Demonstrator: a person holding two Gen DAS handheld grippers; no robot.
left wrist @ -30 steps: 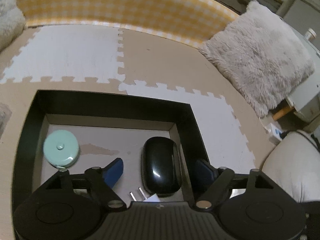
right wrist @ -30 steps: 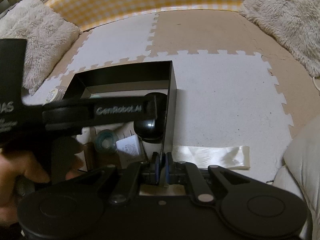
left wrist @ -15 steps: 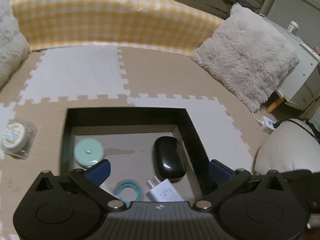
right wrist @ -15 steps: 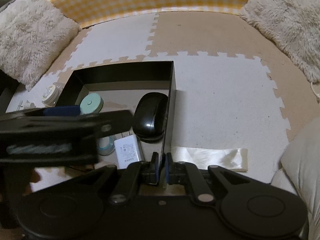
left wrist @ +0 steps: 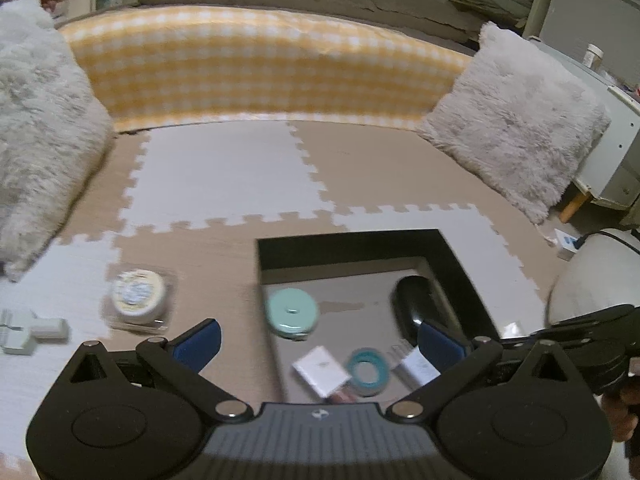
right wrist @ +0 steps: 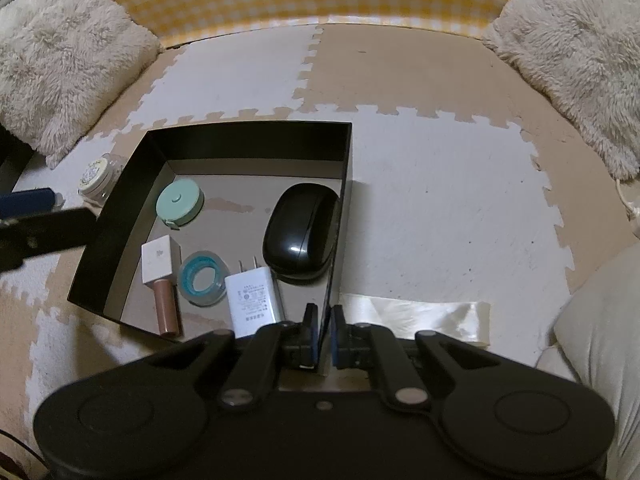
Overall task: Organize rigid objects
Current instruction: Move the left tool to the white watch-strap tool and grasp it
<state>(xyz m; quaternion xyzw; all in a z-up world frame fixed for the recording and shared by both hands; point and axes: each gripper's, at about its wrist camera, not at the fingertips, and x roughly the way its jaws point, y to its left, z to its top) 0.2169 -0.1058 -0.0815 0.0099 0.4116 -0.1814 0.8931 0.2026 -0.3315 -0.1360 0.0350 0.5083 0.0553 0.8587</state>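
Observation:
A black open box (right wrist: 248, 136) sits on the foam mat. It holds a black mouse (right wrist: 300, 228), a mint round tape measure (right wrist: 179, 202), a teal tape roll (right wrist: 202, 278), a white charger (right wrist: 252, 300) and a white-capped tube (right wrist: 160, 276). My right gripper (right wrist: 324, 334) is shut on the box's near right wall. My left gripper (left wrist: 318, 344) is open and empty, raised over the box's left edge (left wrist: 264, 276). A round cream jar (left wrist: 138, 294) in clear packaging lies left of the box; it also shows in the right wrist view (right wrist: 94, 176).
A white cross-shaped adapter (left wrist: 28, 330) lies at the far left. A shiny cream strip (right wrist: 416, 318) lies right of the box. Fluffy pillows (left wrist: 516, 120) (right wrist: 60, 52) and a yellow checked bolster (left wrist: 260, 72) ring the mat. A white cushion (left wrist: 592, 276) is at right.
My left gripper has risen out of the box and swung left, so the jar and adapter have come into view. My right gripper has kept its hold on the box wall.

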